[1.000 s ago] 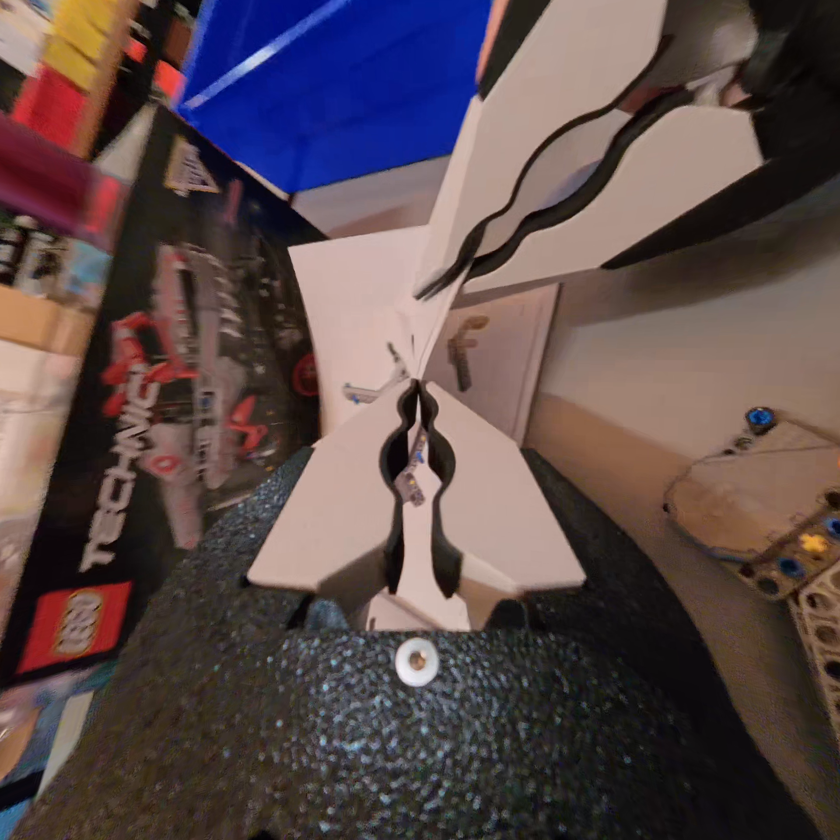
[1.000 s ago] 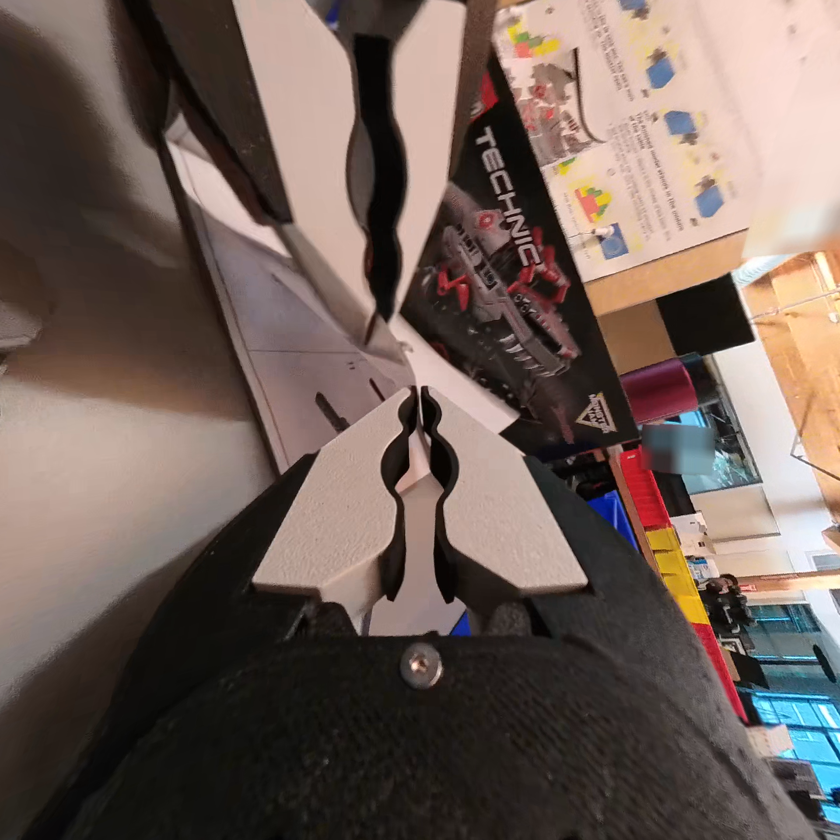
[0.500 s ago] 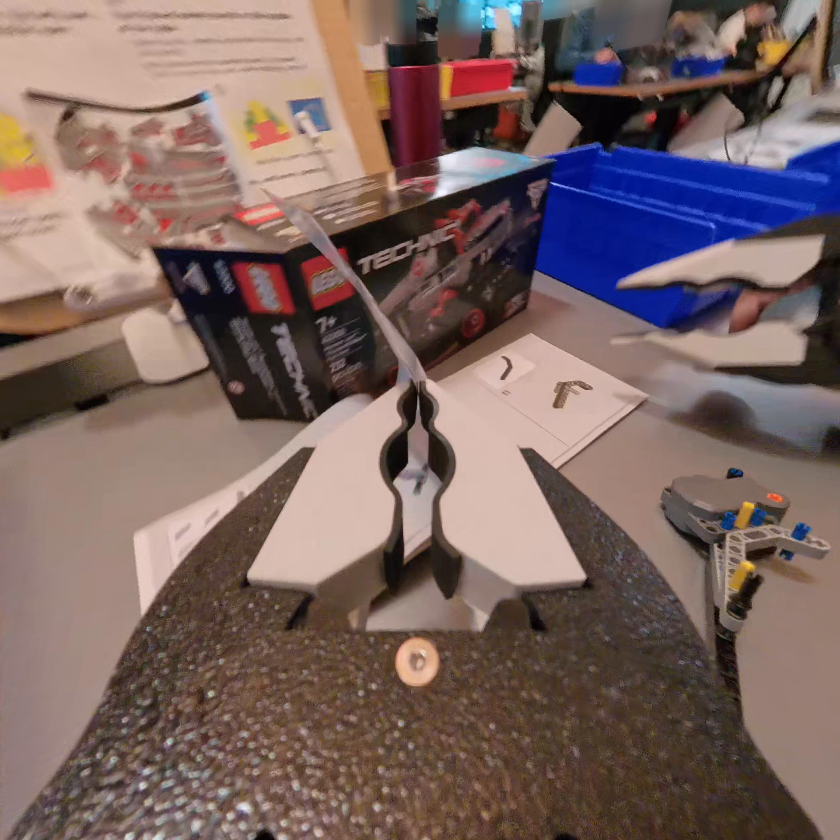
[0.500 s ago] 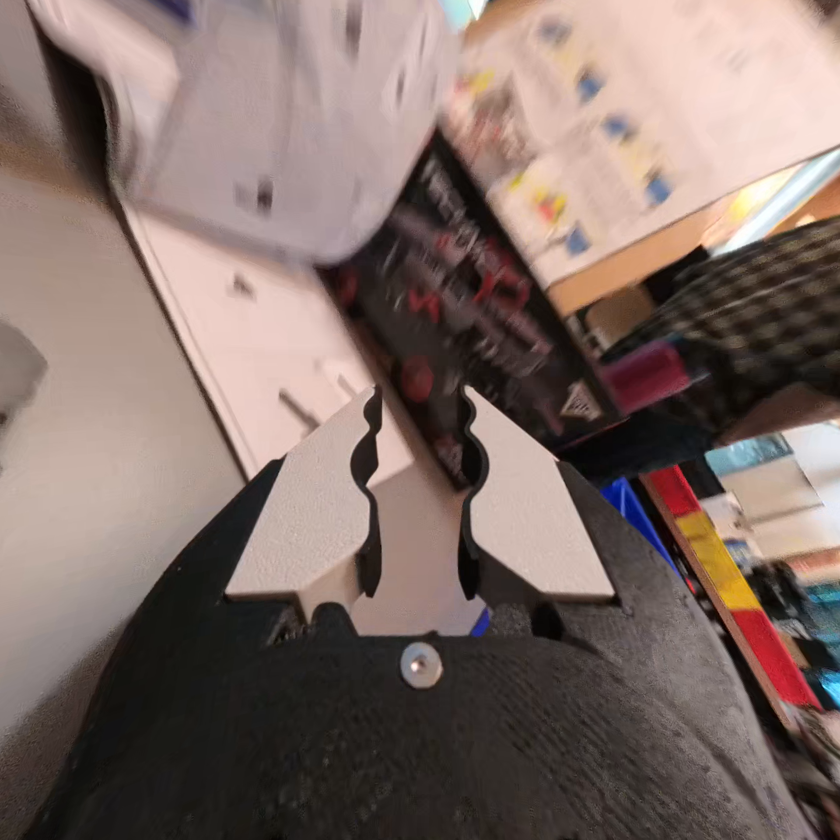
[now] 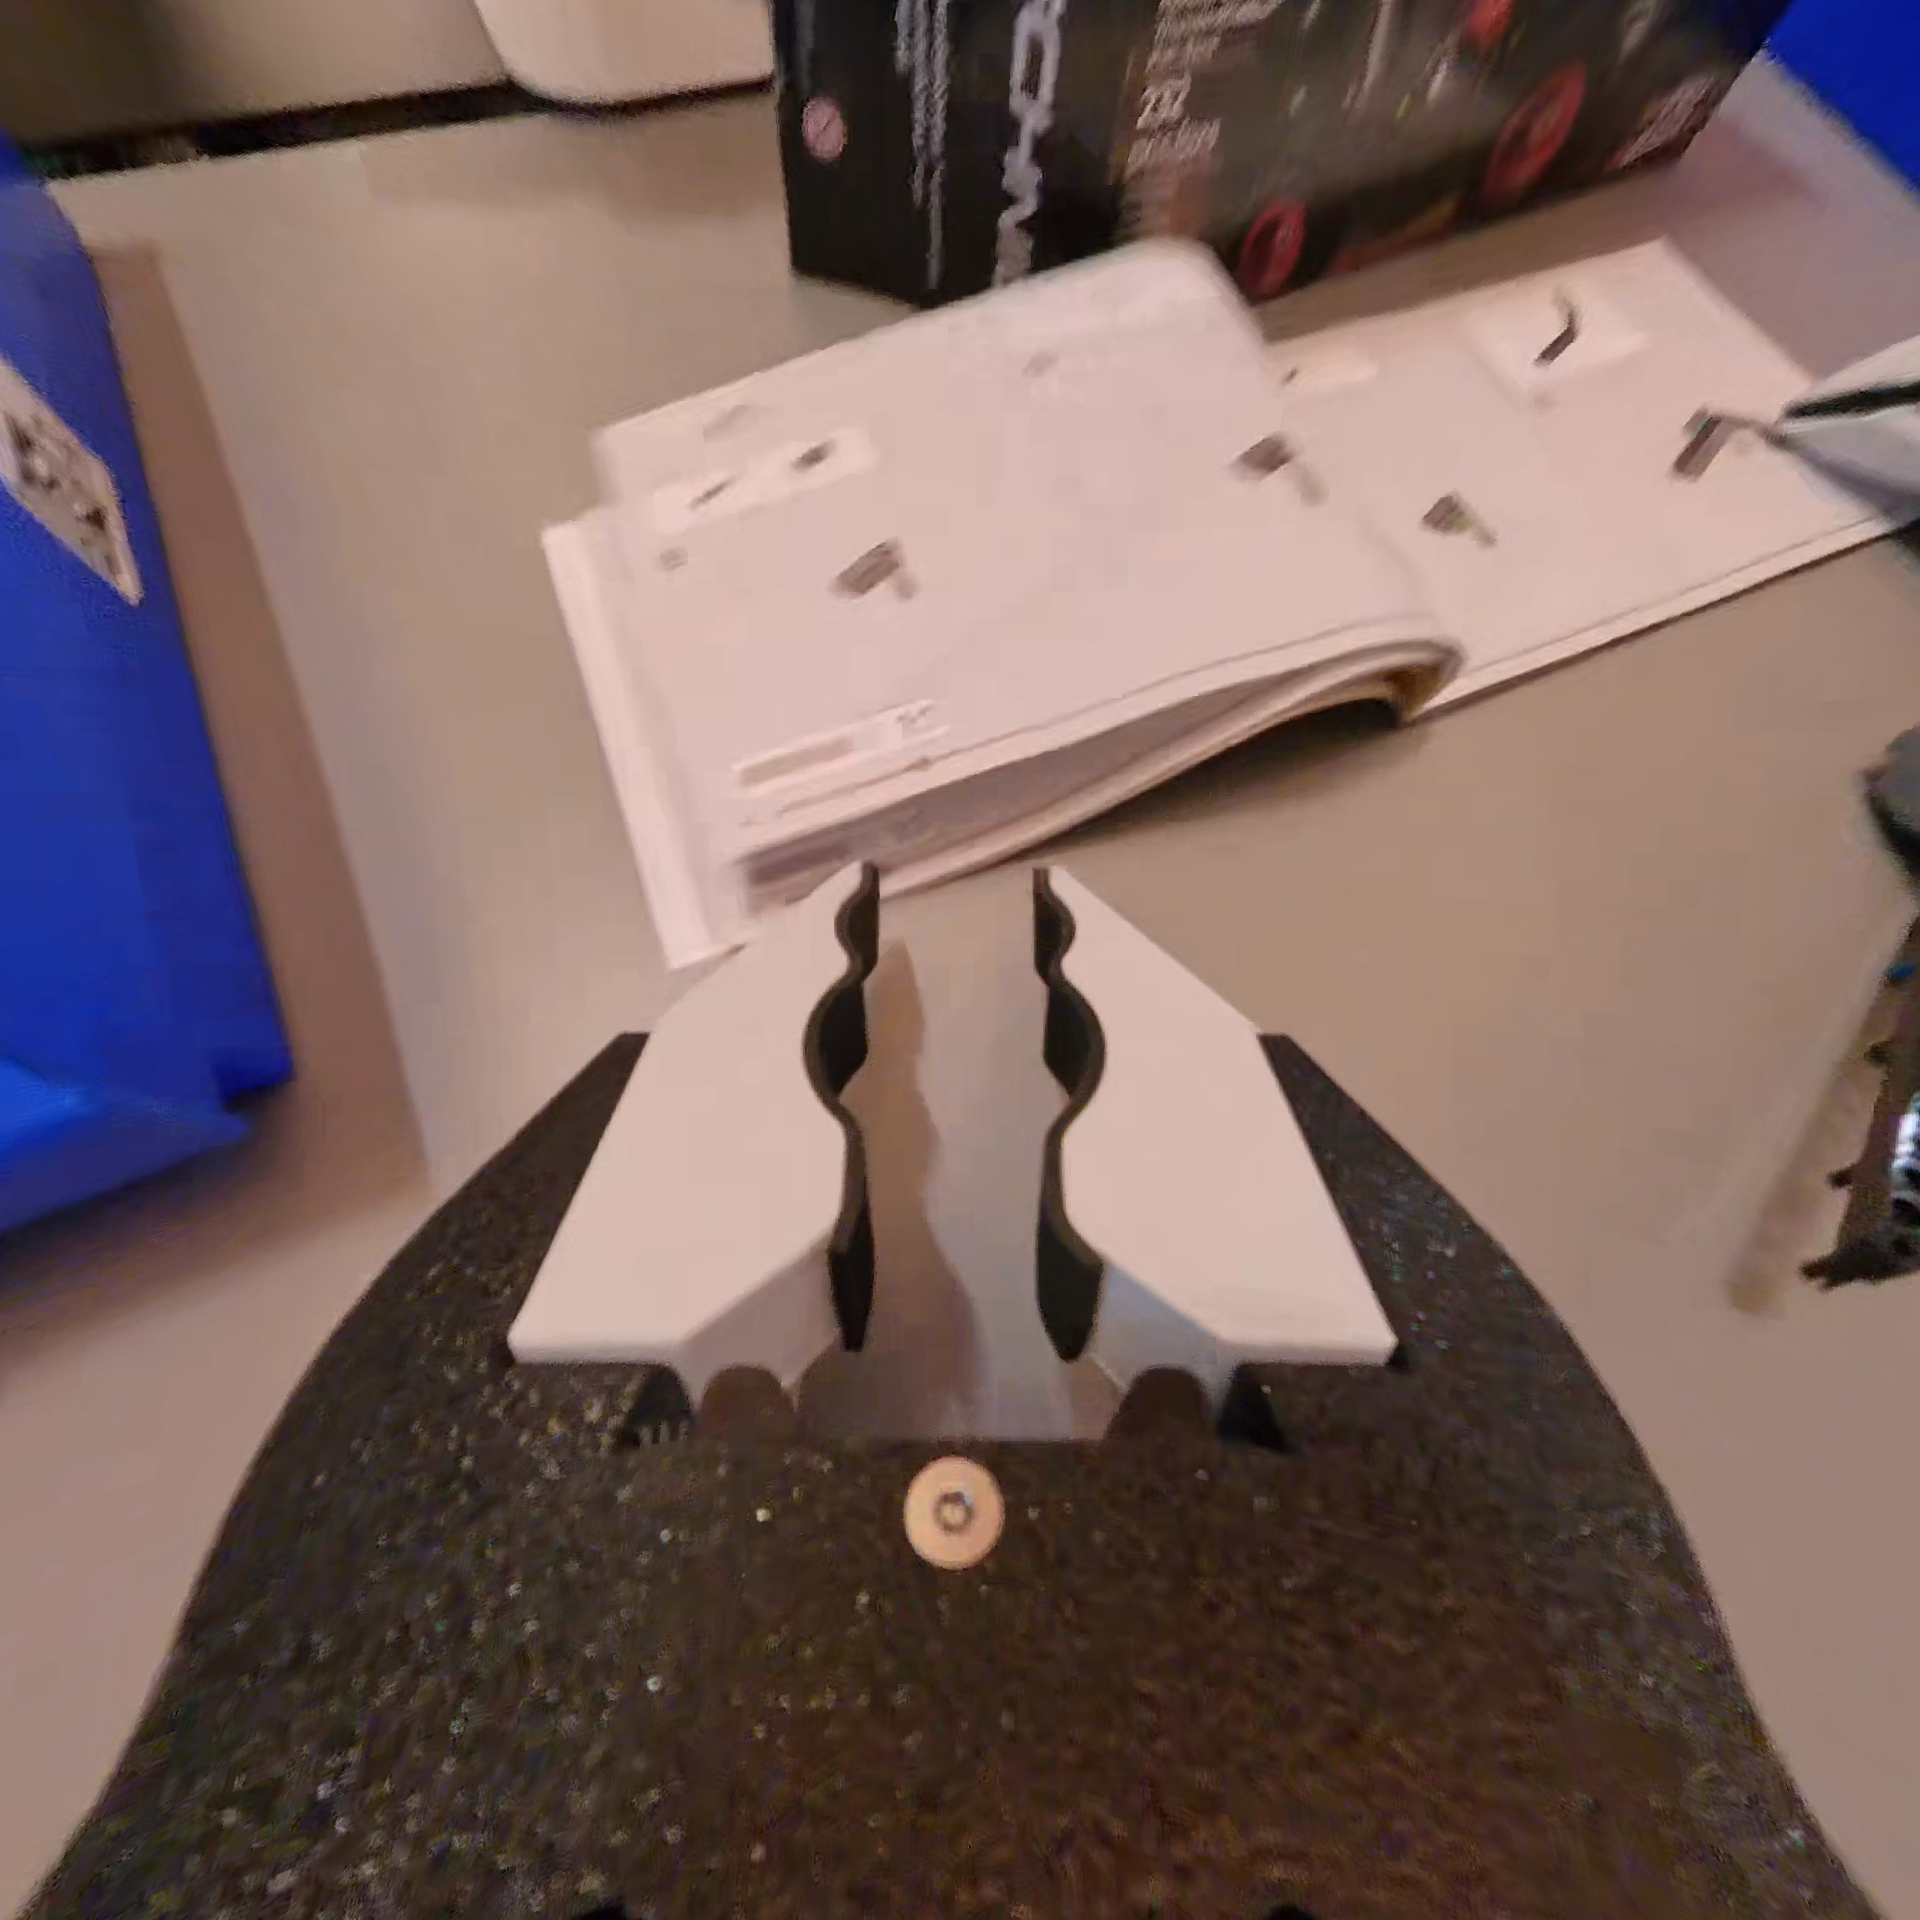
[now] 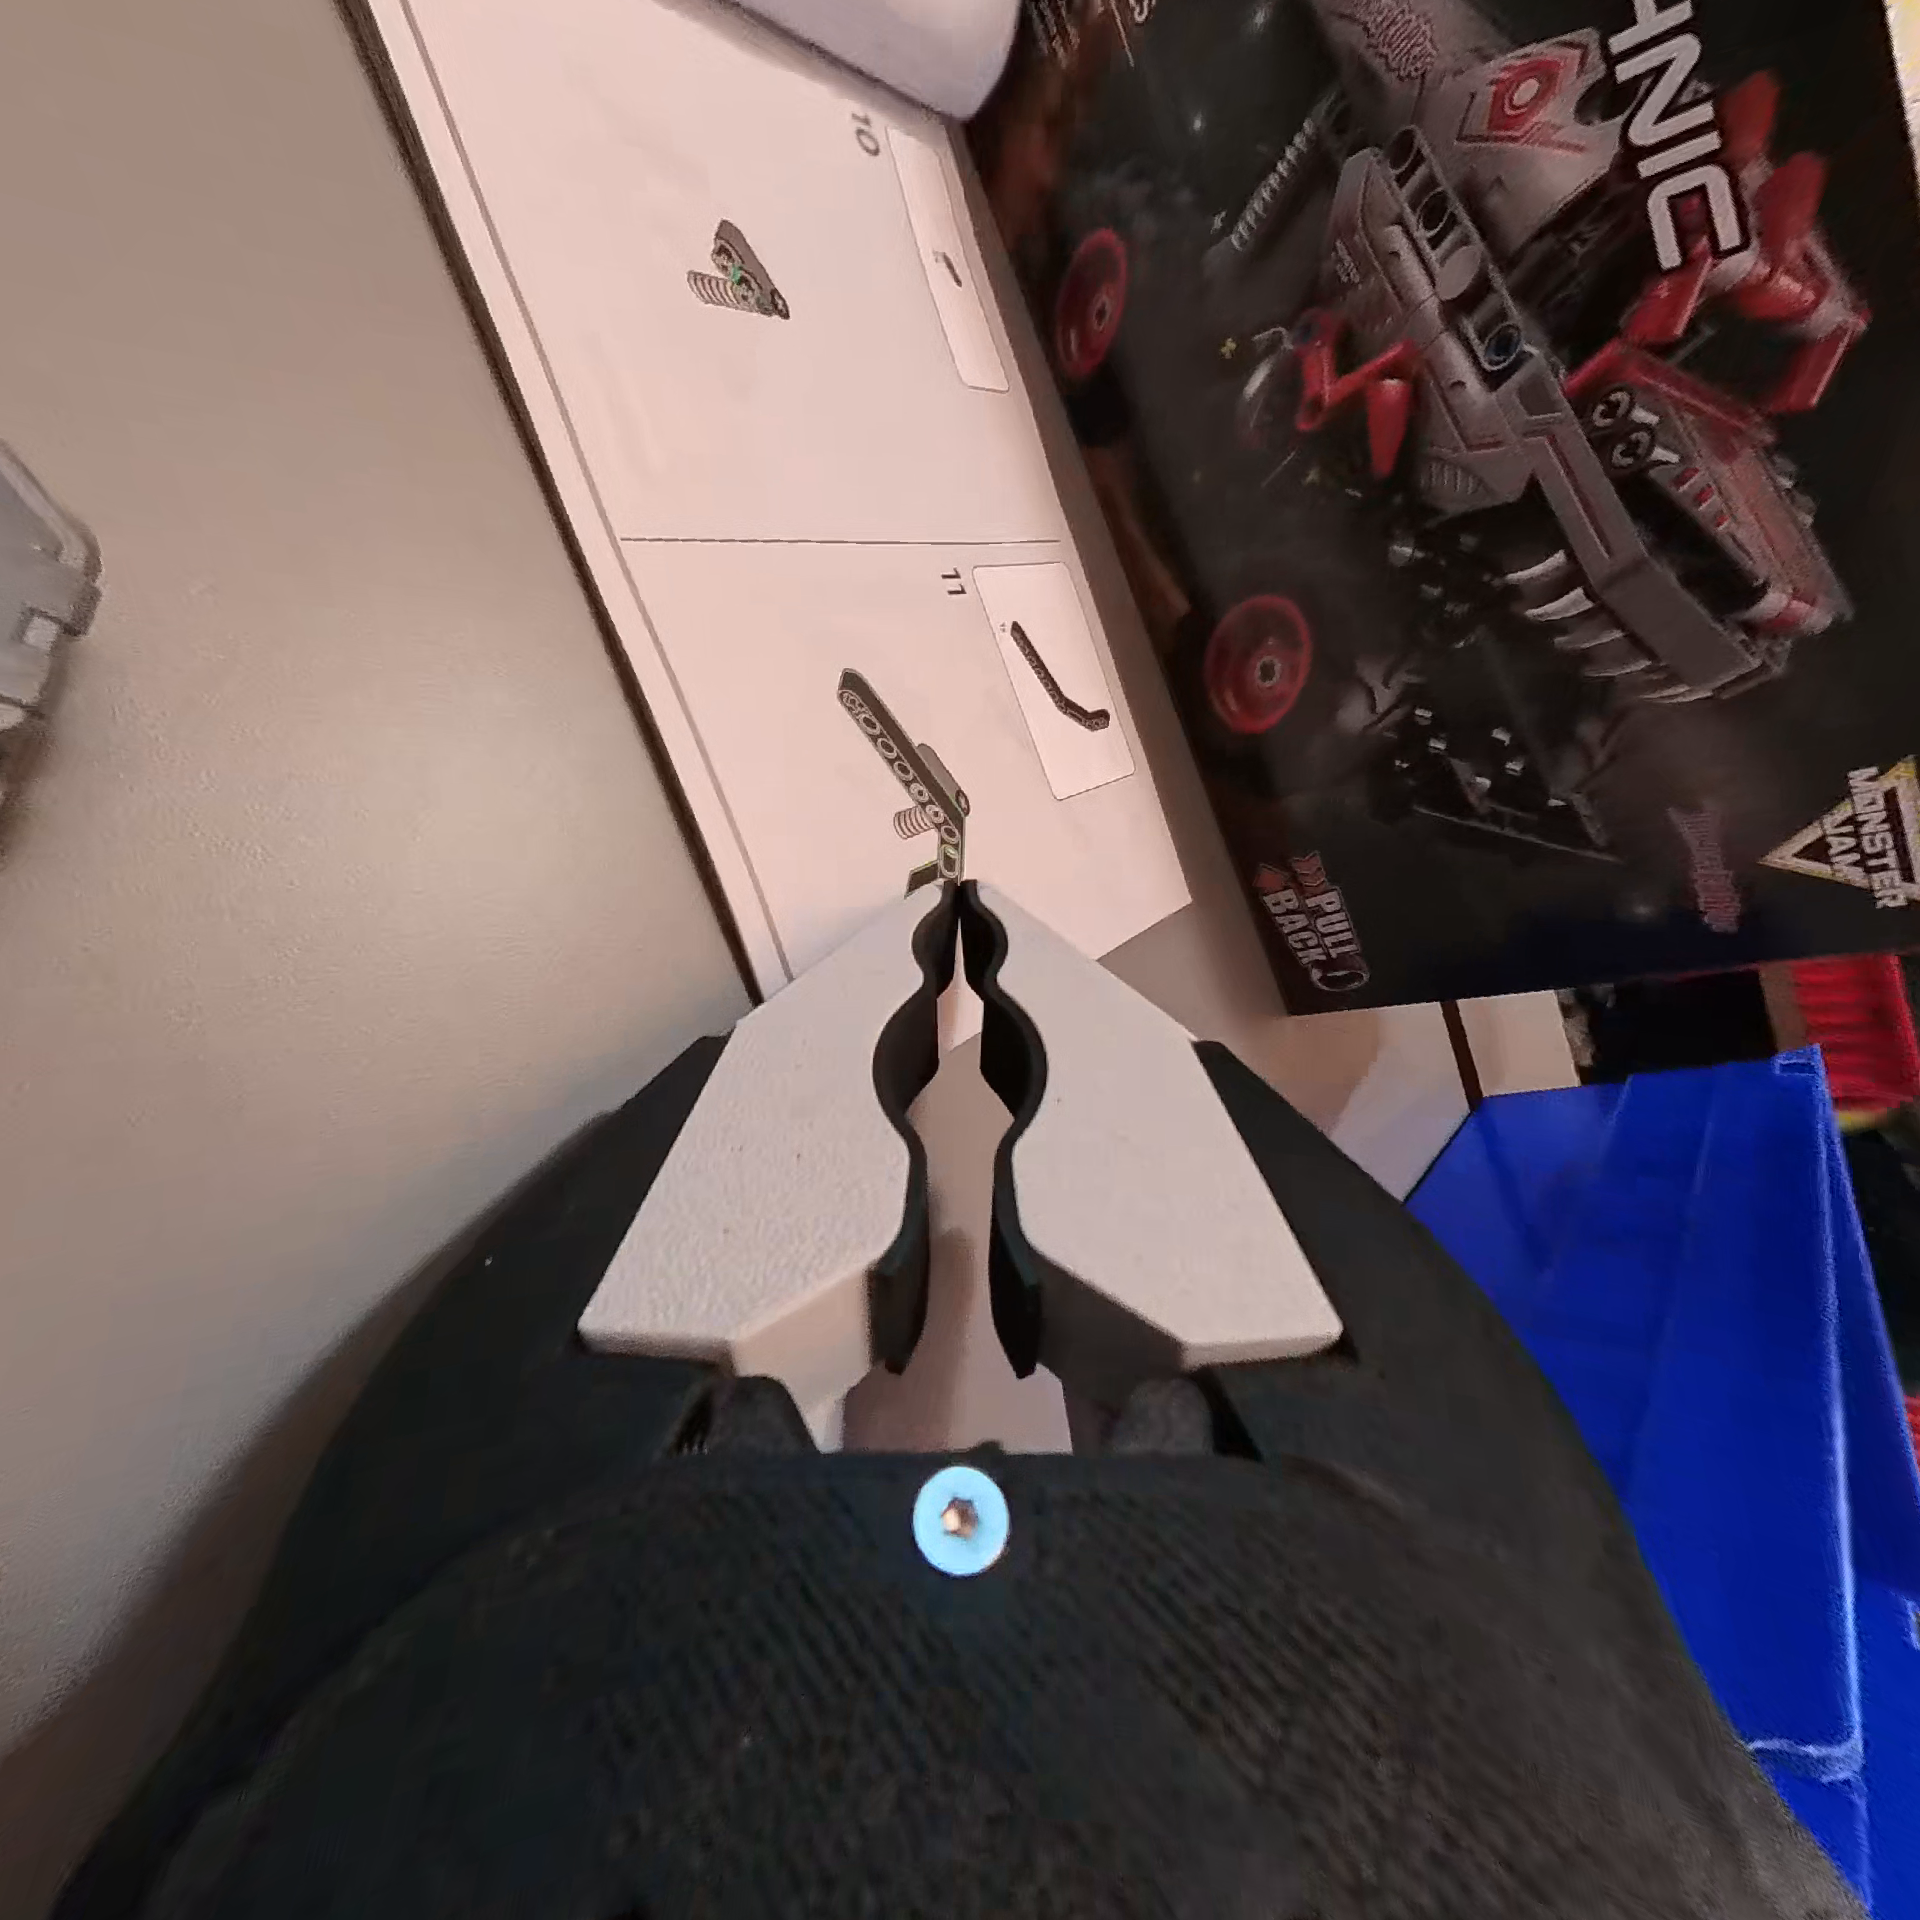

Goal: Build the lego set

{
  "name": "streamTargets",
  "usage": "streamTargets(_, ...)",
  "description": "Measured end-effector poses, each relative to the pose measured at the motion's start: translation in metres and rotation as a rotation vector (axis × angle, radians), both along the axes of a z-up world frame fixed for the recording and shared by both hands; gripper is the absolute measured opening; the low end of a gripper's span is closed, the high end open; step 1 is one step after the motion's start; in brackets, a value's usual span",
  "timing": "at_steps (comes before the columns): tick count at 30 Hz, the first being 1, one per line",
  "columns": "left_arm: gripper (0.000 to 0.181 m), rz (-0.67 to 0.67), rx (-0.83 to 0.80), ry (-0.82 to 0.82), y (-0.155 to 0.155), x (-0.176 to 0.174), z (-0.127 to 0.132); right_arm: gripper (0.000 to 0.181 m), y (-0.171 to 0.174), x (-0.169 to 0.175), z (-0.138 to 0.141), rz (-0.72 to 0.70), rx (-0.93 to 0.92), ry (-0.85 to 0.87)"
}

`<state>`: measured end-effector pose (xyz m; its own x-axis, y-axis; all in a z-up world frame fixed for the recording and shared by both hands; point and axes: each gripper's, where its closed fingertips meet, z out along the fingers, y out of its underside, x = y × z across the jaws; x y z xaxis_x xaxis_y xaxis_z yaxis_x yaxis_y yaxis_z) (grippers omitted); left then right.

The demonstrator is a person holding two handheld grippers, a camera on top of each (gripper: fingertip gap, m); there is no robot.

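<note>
Lego set build looks early: instruction booklet open at frame centre, left gripper released, right gripper clenched empty.

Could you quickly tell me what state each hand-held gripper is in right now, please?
Left hand-held gripper: open, holding nothing.
Right hand-held gripper: closed at the tips, nothing visible between them.

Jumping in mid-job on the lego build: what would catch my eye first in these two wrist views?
The open instruction booklet lies flat on the beige table, straight ahead of the left gripper, whose jaws stand apart and empty. Behind the booklet stands the black lego box with its red-and-grey truck picture. The right gripper, tips together with nothing between them, points at the booklet's right-hand page; a blue bin sits beside it.
</note>
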<state>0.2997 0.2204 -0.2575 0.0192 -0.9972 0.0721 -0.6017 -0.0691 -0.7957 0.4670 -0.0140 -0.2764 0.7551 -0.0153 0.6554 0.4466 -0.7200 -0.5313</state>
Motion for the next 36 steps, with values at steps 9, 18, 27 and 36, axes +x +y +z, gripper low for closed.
streamTargets(9, 0.027, -0.118, 0.180, -0.108, -0.007, 0.011, 0.039, 0.000, -0.009, -0.006, 0.000, 0.062, -0.053, -0.011)
streamTargets(18, 0.019, -0.335, 0.279, 0.089, -0.003, 0.069, -0.011, 0.000, -0.011, -0.006, 0.000, 0.059, -0.044, -0.003)
streamTargets(27, 0.003, -0.308, 0.133, 0.145, 0.000, 0.045, -0.025, 0.000, -0.012, -0.005, -0.001, 0.049, -0.021, 0.047)
streamTargets(36, 0.003, -0.309, 0.067, 0.110, 0.001, 0.039, -0.025, 0.000, -0.012, -0.005, -0.001, 0.047, -0.019, 0.043)
